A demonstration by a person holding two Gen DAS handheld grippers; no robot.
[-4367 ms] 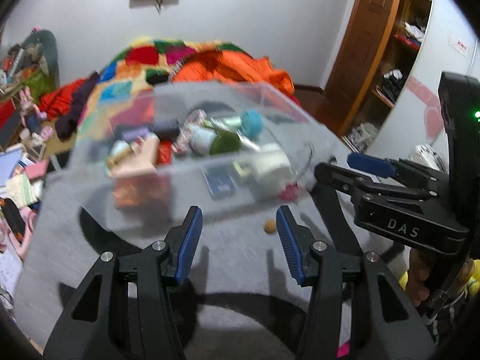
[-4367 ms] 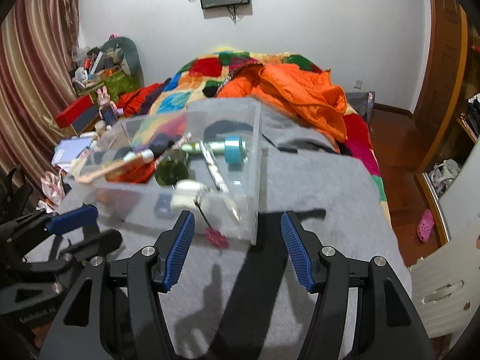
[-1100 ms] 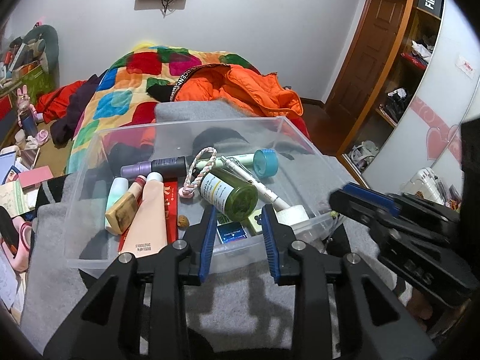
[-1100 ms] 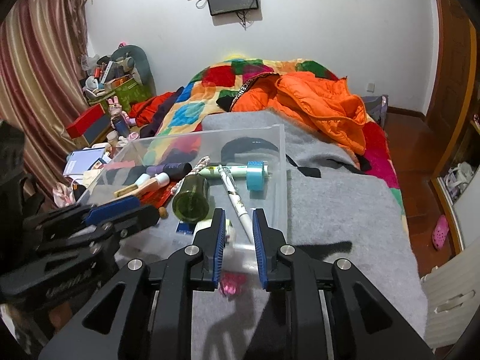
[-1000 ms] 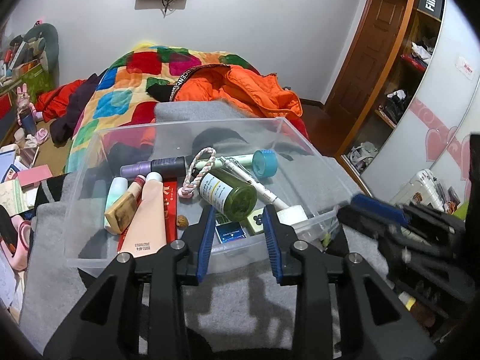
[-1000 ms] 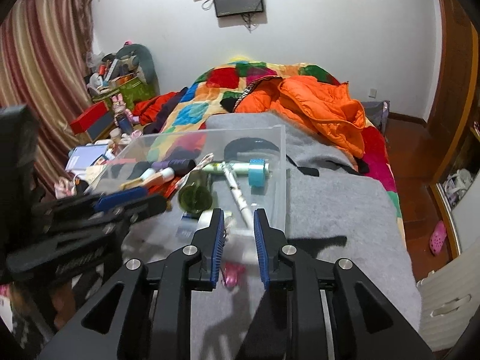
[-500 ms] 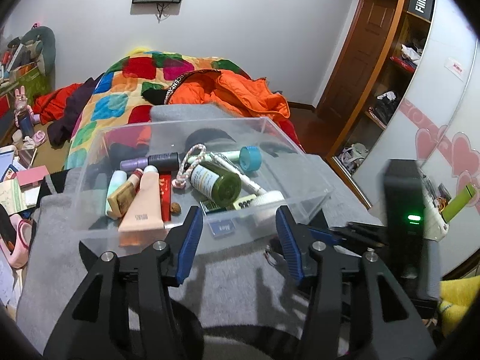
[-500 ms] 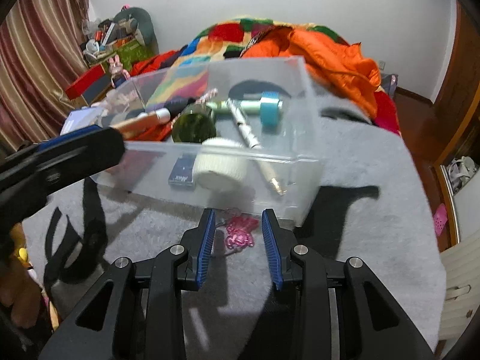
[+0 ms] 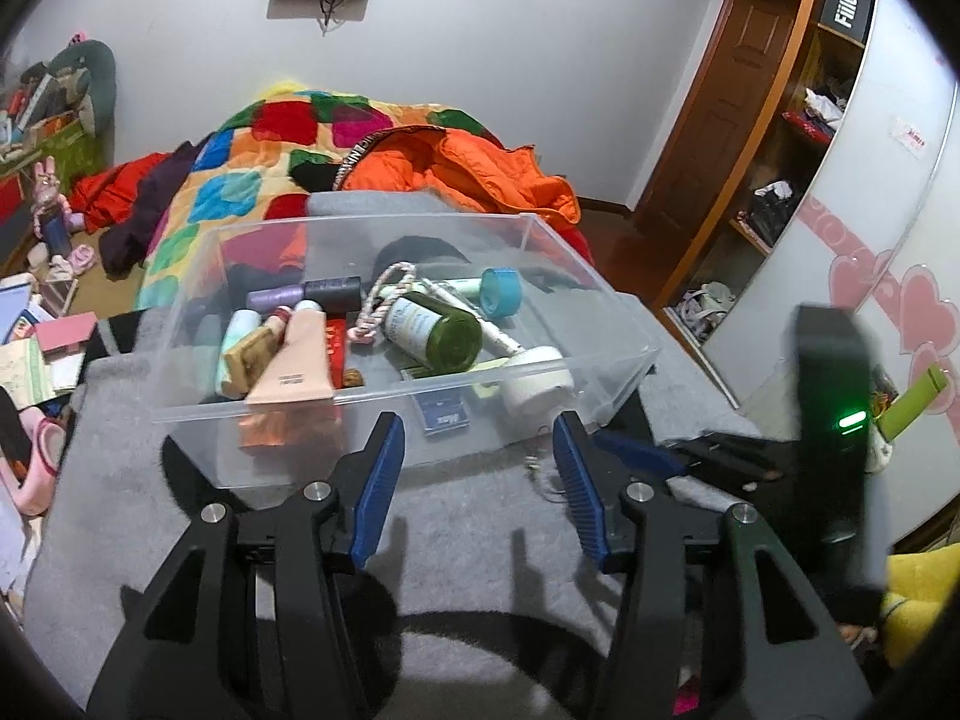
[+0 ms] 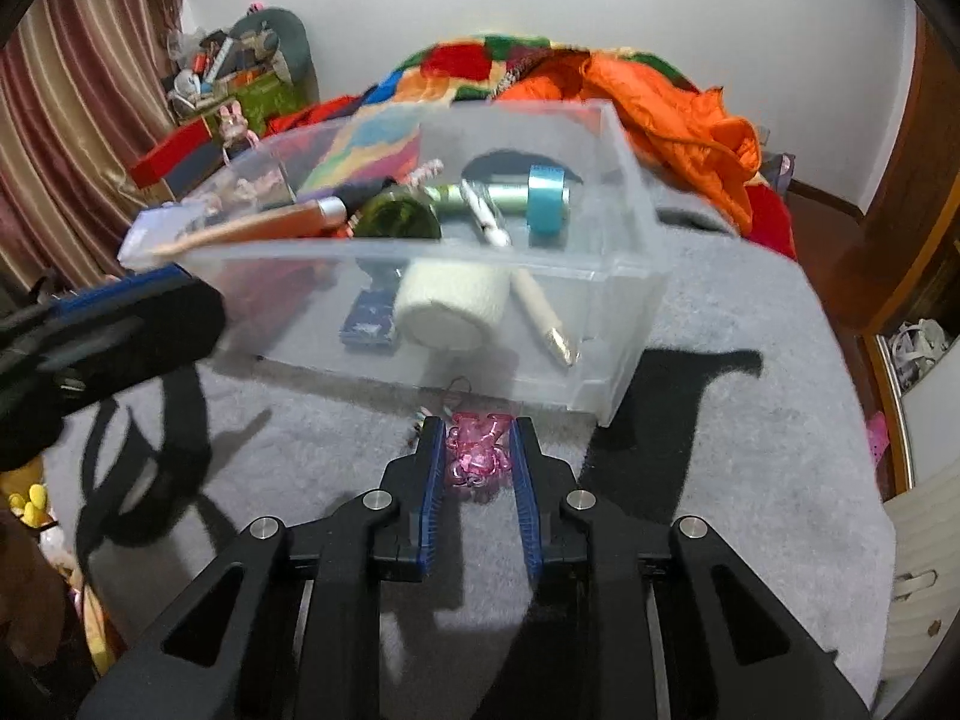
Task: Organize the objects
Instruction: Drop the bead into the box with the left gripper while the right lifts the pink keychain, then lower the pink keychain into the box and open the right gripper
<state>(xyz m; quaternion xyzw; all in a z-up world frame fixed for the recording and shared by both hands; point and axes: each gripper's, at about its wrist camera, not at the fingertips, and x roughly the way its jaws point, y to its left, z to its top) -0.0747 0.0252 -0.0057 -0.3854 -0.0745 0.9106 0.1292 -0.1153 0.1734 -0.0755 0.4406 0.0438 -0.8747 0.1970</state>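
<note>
A grey blanket (image 10: 750, 420) is covering the supporting surface. A clear bin (image 10: 624, 300) is sitting directly on it. A pink charm (image 10: 477, 450) is lying on the blanket just in front of the bin, its cord trailing toward the bin wall.

"Fiiio" on black box (image 9: 846, 2) atop wardrobe shelf.
</note>
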